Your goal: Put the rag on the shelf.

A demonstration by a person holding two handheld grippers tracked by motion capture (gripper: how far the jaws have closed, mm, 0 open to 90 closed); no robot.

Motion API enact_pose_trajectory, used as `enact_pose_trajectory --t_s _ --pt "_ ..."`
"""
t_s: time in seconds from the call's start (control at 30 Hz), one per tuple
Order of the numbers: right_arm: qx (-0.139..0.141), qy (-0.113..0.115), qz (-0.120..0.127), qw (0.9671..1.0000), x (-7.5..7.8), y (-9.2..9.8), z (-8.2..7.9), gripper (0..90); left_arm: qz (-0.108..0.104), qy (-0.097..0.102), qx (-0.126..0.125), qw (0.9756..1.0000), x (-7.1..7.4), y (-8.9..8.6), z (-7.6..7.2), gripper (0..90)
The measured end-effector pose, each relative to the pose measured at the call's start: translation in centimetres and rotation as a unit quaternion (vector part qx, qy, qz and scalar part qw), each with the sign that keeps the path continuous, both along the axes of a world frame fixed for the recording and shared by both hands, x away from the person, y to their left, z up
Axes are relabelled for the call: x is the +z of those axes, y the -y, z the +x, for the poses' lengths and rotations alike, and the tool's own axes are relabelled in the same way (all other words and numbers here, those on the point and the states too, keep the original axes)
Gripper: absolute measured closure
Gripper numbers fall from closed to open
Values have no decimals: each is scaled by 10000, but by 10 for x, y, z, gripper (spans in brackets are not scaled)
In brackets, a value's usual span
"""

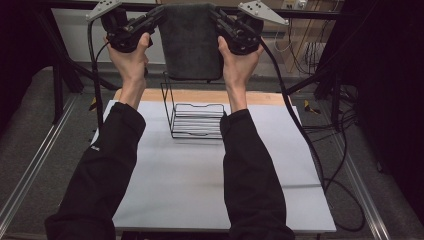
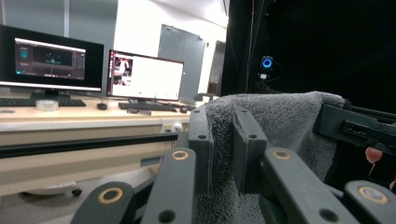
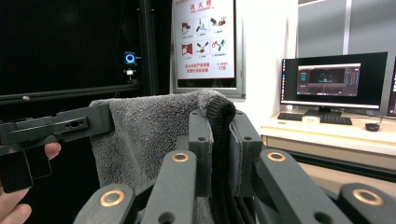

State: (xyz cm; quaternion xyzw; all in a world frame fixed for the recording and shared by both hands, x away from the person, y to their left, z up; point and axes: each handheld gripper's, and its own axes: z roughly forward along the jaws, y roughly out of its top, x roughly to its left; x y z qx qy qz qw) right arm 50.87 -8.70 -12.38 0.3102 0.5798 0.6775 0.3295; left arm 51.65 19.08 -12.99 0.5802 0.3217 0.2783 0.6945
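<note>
High view: towel (image 1: 190,42) between both grippers.

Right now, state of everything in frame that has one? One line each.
Towel: folded, held up in the air above the rack, hanging down, gripped at both top corners.
Left gripper: shut on the towel's top left corner.
Right gripper: shut on the towel's top right corner.
Wire rack: upright on the table, nothing in it.
Table: bare white top apart from the rack.
Monitors: switched on.
</note>
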Motion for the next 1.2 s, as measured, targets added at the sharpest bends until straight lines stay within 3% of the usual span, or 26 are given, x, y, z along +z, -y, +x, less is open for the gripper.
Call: enact_pose_trajectory --t_s 0.2,0.3,1.2 --pt "-2 -115 -4 9999 -7 2 2 821 206 -25 8 9998 -3 2 0 794" --pt "25 -137 11 9999 -10 3 1 821 184 -17 -7 9998 -6 2 -2 794" --pt "82 -658 -176 9976 -63 14 -6 821 539 -378 -304 9974 -60 3 -9 794"
